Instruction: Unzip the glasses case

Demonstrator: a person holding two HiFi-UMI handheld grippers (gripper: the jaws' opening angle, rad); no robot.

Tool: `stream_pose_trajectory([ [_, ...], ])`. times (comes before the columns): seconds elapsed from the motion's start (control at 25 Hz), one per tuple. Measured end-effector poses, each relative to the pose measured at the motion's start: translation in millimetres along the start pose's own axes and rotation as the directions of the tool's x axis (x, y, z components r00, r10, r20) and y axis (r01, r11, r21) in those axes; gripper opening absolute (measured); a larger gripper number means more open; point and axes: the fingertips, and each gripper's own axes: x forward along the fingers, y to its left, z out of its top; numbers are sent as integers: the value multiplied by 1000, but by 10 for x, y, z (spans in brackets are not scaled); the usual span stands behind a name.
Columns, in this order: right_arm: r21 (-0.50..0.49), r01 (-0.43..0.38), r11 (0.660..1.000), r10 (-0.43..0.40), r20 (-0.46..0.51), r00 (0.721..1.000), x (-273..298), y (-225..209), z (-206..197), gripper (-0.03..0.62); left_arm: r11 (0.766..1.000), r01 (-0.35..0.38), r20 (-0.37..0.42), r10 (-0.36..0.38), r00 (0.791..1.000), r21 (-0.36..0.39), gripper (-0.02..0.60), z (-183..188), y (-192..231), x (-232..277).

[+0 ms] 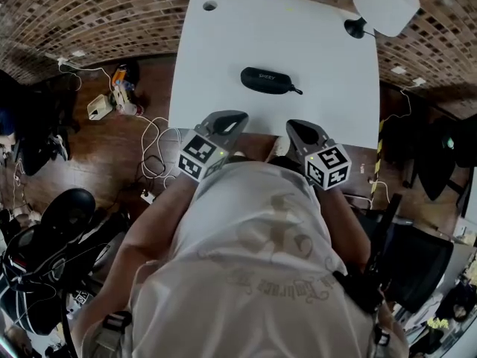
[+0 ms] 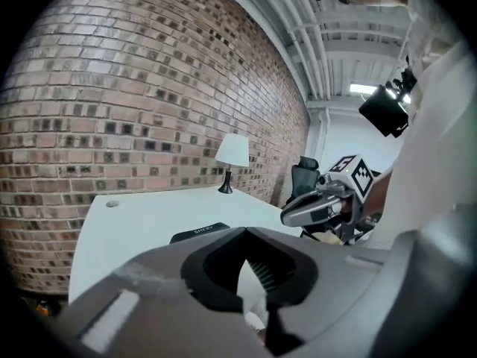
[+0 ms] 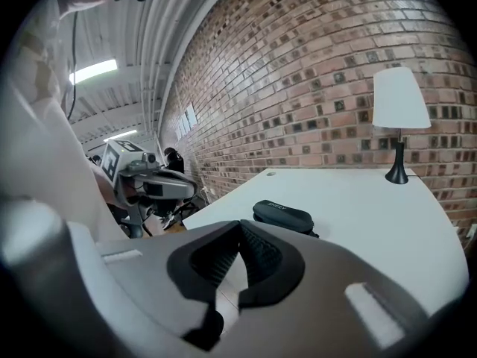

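The black glasses case (image 1: 268, 80) lies zipped on the white table (image 1: 223, 58), its zipper pull pointing right. Both grippers hover at the table's near edge, short of the case and apart from it. My left gripper (image 1: 229, 118) is shut with nothing in it, and so is my right gripper (image 1: 297, 127). In the left gripper view the shut jaws (image 2: 246, 231) hide most of the case (image 2: 200, 232), and the right gripper (image 2: 317, 207) shows beyond. The right gripper view has the case (image 3: 283, 216) just past its shut jaws (image 3: 240, 224), with the left gripper (image 3: 160, 187) off to the left.
A white-shaded lamp (image 1: 385, 4) stands at the table's far right corner. A cable hole (image 1: 209, 6) sits at the far left. Cables and a power strip (image 1: 112, 99) lie on the wooden floor to the left, near a black chair (image 1: 63, 237). A brick wall runs behind the table.
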Motion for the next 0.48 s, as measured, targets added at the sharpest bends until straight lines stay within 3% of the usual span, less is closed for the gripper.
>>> stream_pose_trajectory([
  [0.48, 17, 7, 1000, -7, 32, 999, 113, 203, 0, 9, 999, 43, 83, -44, 996, 9, 6, 51, 29, -75],
])
